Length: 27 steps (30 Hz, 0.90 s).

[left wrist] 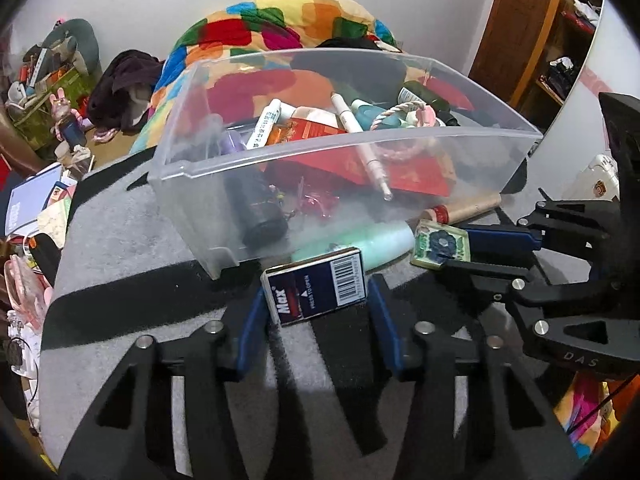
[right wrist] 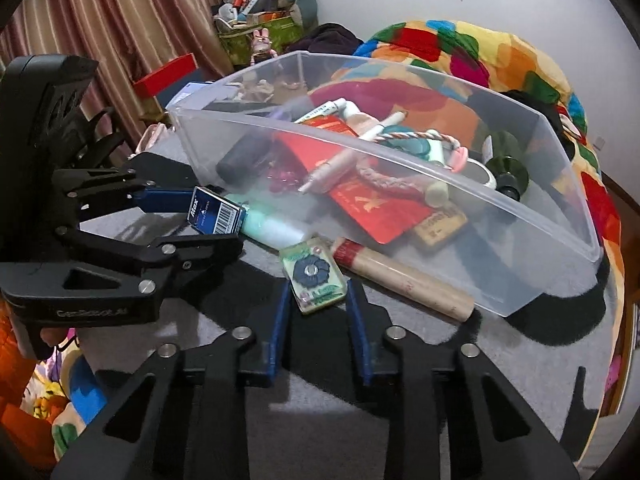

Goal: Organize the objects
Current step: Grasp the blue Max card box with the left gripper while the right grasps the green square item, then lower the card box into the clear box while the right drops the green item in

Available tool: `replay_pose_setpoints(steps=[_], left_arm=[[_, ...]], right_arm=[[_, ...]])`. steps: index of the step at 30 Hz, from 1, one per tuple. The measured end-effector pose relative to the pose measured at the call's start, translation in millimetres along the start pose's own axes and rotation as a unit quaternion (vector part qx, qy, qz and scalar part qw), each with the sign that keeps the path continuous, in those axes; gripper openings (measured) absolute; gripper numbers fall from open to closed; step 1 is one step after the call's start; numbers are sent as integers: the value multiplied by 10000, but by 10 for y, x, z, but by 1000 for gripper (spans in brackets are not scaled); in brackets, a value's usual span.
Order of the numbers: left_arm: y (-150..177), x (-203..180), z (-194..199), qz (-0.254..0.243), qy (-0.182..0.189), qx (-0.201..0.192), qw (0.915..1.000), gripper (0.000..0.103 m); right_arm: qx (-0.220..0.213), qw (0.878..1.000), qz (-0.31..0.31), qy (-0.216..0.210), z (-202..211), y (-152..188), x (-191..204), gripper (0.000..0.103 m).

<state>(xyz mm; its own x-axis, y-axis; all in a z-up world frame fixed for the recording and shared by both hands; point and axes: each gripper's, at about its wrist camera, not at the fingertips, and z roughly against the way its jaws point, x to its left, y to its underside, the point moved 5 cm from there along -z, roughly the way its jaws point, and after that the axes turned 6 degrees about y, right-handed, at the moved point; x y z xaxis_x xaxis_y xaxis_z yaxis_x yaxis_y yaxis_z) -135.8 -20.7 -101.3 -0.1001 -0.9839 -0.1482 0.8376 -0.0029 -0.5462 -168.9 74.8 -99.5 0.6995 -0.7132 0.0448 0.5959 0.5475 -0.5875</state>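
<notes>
A clear plastic bin stands on the grey felt surface, filled with pens, a red card, a rope ring and bottles. My left gripper is closed on a blue Max staple box just in front of the bin; the box also shows in the right wrist view. My right gripper is closed on a small green flower-pattern block, also seen from the left. A mint tube and a tan paper roll lie against the bin's front wall.
A colourful blanket heap lies behind the bin. Cluttered boxes, clothes and a toy rabbit sit at the left. A wooden shelf stands at the right. Striped curtains hang in the right wrist view.
</notes>
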Motion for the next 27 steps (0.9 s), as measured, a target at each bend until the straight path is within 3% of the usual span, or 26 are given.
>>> replay_pose_setpoints(steps=[11, 27], left_arm=[[71, -85, 281, -33, 165, -414, 9990, 48], [-375, -51, 841, 49, 131, -1396, 9901, 48]], right_arm=[[-285, 9993, -214, -63, 225, 40, -69, 23], [-872, 9959, -224, 74, 663, -59, -104, 22]])
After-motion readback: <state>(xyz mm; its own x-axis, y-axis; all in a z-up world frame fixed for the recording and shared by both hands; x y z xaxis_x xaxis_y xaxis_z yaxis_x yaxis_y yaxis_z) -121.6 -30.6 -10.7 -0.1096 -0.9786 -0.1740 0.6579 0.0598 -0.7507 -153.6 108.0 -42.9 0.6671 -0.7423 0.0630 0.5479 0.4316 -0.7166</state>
